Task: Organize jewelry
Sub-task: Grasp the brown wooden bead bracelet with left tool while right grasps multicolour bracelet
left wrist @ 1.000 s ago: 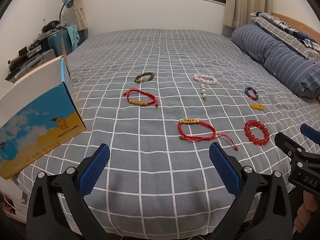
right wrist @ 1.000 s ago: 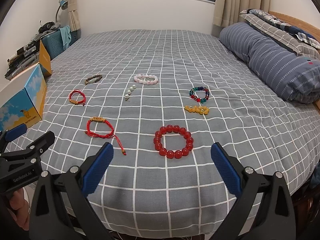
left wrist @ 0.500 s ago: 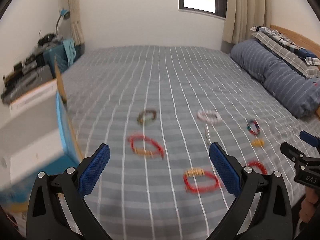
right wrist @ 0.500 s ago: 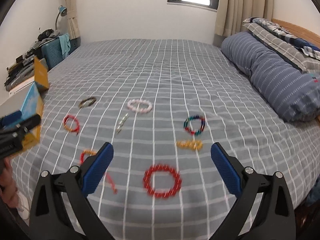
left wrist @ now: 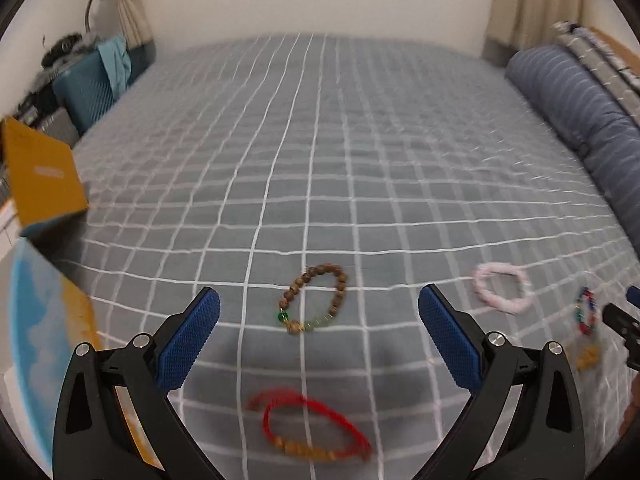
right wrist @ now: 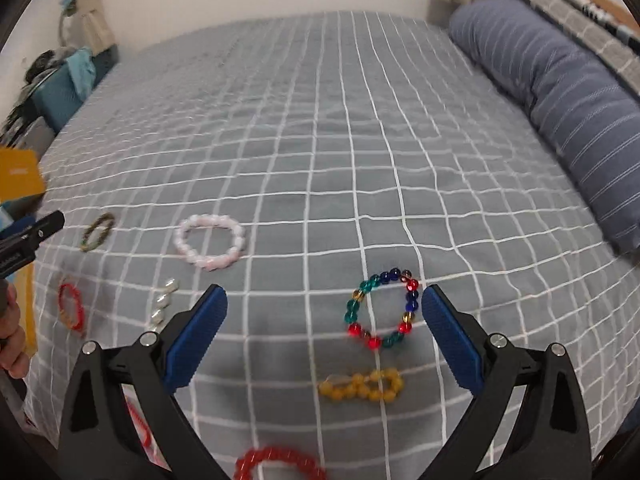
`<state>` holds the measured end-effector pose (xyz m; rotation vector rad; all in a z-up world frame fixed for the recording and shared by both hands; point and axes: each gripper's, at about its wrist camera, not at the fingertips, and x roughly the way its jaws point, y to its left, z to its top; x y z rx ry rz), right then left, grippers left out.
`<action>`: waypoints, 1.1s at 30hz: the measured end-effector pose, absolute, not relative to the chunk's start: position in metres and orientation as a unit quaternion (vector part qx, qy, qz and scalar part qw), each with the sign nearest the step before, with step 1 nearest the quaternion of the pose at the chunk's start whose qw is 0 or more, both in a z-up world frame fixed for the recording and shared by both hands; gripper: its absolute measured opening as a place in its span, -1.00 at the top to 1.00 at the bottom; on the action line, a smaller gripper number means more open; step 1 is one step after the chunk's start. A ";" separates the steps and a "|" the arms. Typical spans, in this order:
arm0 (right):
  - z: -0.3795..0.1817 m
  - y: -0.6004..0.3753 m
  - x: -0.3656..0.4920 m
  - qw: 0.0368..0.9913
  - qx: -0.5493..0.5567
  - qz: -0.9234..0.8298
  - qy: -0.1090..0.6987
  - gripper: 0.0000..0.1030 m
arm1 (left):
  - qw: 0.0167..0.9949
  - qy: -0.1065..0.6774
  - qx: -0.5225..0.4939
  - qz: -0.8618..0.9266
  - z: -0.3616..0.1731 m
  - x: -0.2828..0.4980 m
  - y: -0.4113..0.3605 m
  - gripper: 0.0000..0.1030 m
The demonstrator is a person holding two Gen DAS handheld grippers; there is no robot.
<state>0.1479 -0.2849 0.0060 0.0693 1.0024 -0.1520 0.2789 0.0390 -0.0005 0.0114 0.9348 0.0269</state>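
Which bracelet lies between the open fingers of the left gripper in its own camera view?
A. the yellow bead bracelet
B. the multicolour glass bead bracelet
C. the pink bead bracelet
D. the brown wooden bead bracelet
D: in the left wrist view the brown wooden bead bracelet lies on the bed centred ahead of the left gripper, whose jaws stand wide apart; the pink bead bracelet lies off to the right.

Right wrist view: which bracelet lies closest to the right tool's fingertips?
The multicoloured glass-bead bracelet, with green, blue, red and amber beads. It lies flat between the open right tool fingers, nearly at the right one; the yellow bracelet sits nearer the camera.
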 end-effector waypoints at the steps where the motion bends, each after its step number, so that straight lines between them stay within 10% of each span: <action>1: 0.001 -0.289 0.155 0.869 0.033 -0.079 0.488 -0.82 | 0.887 0.462 0.004 0.018 -0.011 0.291 0.041 -0.89; 18: -0.062 -0.327 0.185 0.815 0.085 -0.108 0.563 -0.60 | 0.853 0.521 0.006 0.032 -0.075 0.328 0.049 -0.83; 24: -0.062 -0.333 0.185 0.813 0.097 -0.112 0.563 -0.08 | 0.851 0.526 0.011 0.014 -0.069 0.321 0.044 -0.16; 28: -0.059 -0.336 0.181 0.810 0.113 -0.107 0.566 0.53 | 0.843 0.538 -0.004 -0.010 -0.064 0.319 0.044 0.69; 33: -0.054 -0.342 0.176 0.812 0.138 -0.094 0.559 0.63 | 0.848 0.528 -0.010 -0.043 -0.045 0.308 0.034 0.70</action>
